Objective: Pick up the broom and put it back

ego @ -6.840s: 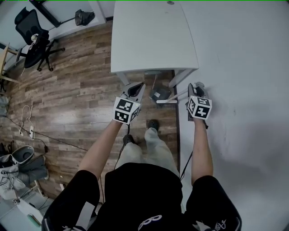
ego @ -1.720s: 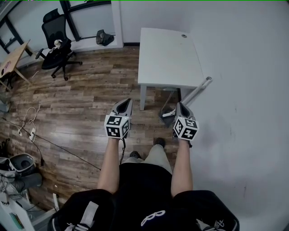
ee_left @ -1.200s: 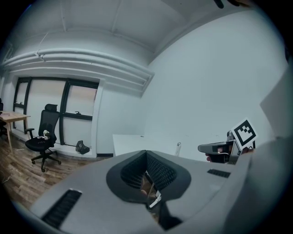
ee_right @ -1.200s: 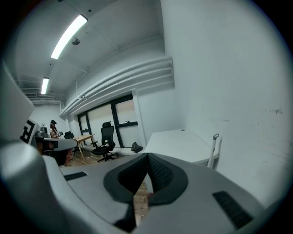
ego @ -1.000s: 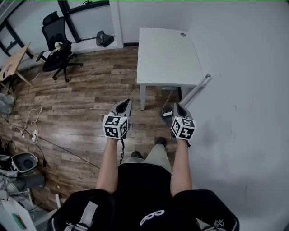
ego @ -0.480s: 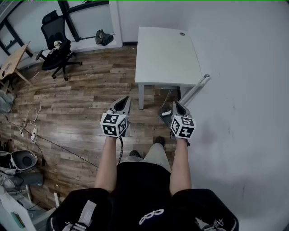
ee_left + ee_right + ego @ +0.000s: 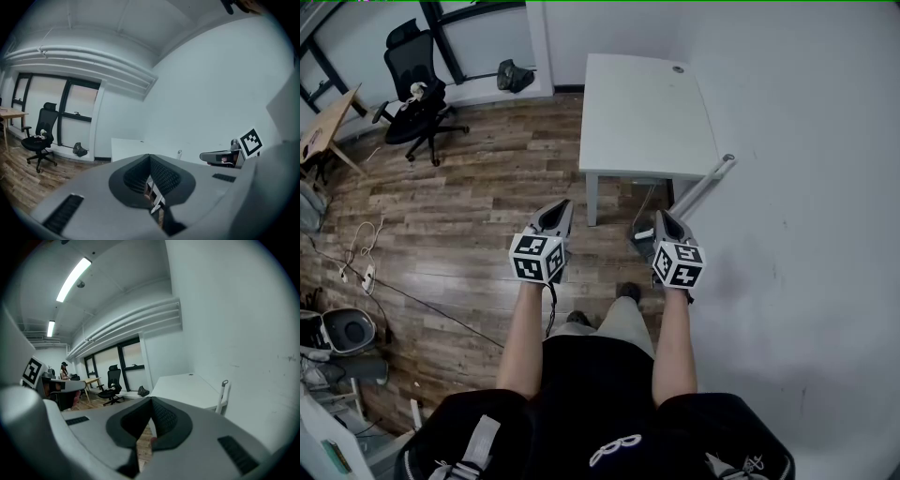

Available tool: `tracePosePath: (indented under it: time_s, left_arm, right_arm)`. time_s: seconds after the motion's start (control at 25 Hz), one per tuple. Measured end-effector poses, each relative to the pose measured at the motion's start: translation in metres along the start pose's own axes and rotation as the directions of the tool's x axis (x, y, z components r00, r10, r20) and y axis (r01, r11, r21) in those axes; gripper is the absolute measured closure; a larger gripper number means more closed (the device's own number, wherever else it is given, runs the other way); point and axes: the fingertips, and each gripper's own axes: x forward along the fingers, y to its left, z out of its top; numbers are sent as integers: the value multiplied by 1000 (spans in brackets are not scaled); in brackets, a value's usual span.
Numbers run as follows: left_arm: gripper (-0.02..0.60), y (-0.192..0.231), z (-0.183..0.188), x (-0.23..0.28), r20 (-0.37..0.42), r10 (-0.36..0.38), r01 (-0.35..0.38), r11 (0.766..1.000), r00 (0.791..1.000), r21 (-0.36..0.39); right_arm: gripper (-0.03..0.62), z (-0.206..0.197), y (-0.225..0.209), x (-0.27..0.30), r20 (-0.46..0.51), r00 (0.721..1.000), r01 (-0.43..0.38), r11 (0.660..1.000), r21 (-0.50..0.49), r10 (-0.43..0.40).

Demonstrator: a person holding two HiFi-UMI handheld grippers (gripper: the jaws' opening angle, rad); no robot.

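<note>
The broom (image 7: 705,184) leans against the white wall at the right of the white table (image 7: 647,112), its pale handle slanting up. Its grey lower end (image 7: 641,238) rests on the floor by the table leg, partly behind my right gripper (image 7: 666,221). That gripper hangs just short of it, shut and empty. My left gripper (image 7: 558,208) is held level with it over the wood floor, jaws together, nothing in them. The right gripper view shows the handle (image 7: 221,397) beside the table (image 7: 187,384). In the left gripper view its top (image 7: 179,152) peeks over the table (image 7: 126,146).
A black office chair (image 7: 411,84) and a dark bag (image 7: 514,77) stand at the far wall by the windows. A wooden desk (image 7: 323,127) is far left. Cables and a power strip (image 7: 364,272) lie on the floor at the left, with a bin (image 7: 342,330) beyond.
Since several seconds ago I have stepped back from the table, and the broom now leans on the wall with no gripper on it. Over the last second both grippers barely moved.
</note>
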Motion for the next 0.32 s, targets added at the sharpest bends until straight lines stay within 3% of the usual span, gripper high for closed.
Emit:
tracePosePath:
  time_s: [0.32]
  left_arm:
    - [575,5,-7,2,-16,-6,6,1000,1000,-1]
  right_arm:
    - [569,-6,3,4,-9,1000,-2,1000,-2,2]
